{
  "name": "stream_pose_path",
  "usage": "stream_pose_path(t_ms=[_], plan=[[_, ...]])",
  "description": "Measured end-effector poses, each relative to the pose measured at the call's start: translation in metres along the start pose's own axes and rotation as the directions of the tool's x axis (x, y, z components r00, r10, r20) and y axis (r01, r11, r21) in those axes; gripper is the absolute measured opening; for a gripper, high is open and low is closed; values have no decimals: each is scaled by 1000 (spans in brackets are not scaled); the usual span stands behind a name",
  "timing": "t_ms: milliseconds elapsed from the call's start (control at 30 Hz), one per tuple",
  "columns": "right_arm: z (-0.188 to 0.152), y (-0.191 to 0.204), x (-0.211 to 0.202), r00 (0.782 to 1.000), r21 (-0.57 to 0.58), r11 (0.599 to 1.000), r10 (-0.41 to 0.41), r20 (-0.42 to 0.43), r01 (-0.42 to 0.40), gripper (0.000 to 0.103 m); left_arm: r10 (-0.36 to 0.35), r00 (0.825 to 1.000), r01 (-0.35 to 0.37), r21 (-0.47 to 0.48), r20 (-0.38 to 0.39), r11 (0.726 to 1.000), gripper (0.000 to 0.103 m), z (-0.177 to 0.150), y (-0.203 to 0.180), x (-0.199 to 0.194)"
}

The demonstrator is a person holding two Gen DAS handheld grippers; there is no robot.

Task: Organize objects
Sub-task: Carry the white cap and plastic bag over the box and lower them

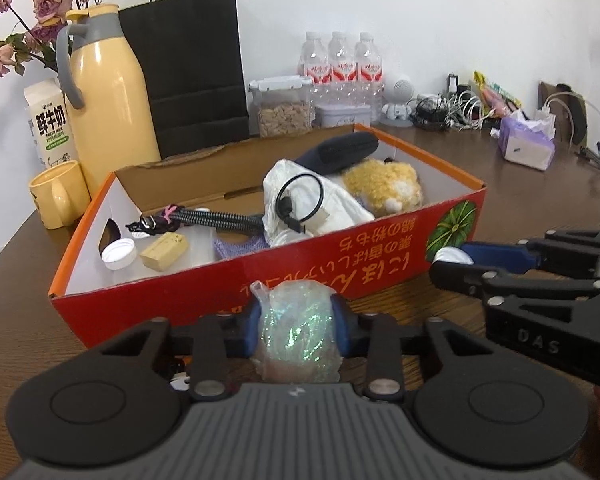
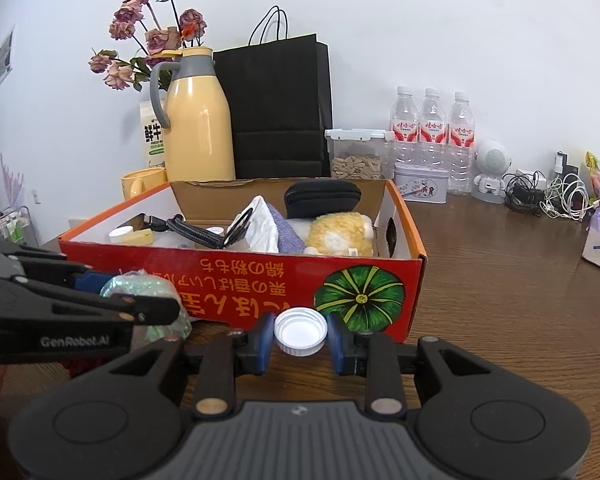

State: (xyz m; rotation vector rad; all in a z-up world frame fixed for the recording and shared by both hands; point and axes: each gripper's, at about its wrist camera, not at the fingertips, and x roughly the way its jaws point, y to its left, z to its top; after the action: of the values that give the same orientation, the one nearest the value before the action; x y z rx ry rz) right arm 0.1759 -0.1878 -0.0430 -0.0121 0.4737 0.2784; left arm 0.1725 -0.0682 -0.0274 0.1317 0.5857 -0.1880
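A red cardboard box (image 1: 236, 280) (image 2: 236, 268) stands on the brown table, holding a white cap, a cork-like block, a braided cable, white cloth, a yellow fluffy toy (image 1: 384, 186) and a dark case. My left gripper (image 1: 298, 320) is shut on a glittery wrapped bundle (image 1: 296, 332), just in front of the box's near wall. In the right wrist view that bundle (image 2: 140, 286) sits at the left in the left gripper (image 2: 156, 300). My right gripper (image 2: 300, 336) is shut on a white bottle cap (image 2: 300, 330) before the box's pumpkin picture; in the left wrist view the right gripper (image 1: 452, 266) is at the right.
Behind the box stand a yellow jug (image 1: 108, 92), a yellow mug (image 1: 58, 194), a milk carton (image 1: 50, 120), a black paper bag (image 1: 196, 72), a clear jar (image 1: 282, 108), three water bottles (image 1: 340, 60) and dried flowers. Cables and a tissue pack (image 1: 526, 144) lie at the right.
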Motion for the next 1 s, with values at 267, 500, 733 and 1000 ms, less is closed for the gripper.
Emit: stream_pose_path(t_ms=[267, 500, 733, 1000], plan=[[0, 2, -7, 999, -9, 1000, 6, 44, -6, 27, -29, 995, 28, 7, 92, 1000, 31, 7, -1, -28], [10, 8, -14, 994, -25, 999, 32, 100, -29, 27, -12, 984, 17, -25, 177, 1000, 31, 24, 16, -45], [44, 29, -8, 986, -77, 995, 72, 153, -60, 27, 34, 970, -17, -71, 242, 997, 31, 45, 37, -47], [86, 54, 28, 981, -103, 993, 78, 180, -60, 27, 90, 954, -44, -163, 286, 986, 31, 73, 66, -30]])
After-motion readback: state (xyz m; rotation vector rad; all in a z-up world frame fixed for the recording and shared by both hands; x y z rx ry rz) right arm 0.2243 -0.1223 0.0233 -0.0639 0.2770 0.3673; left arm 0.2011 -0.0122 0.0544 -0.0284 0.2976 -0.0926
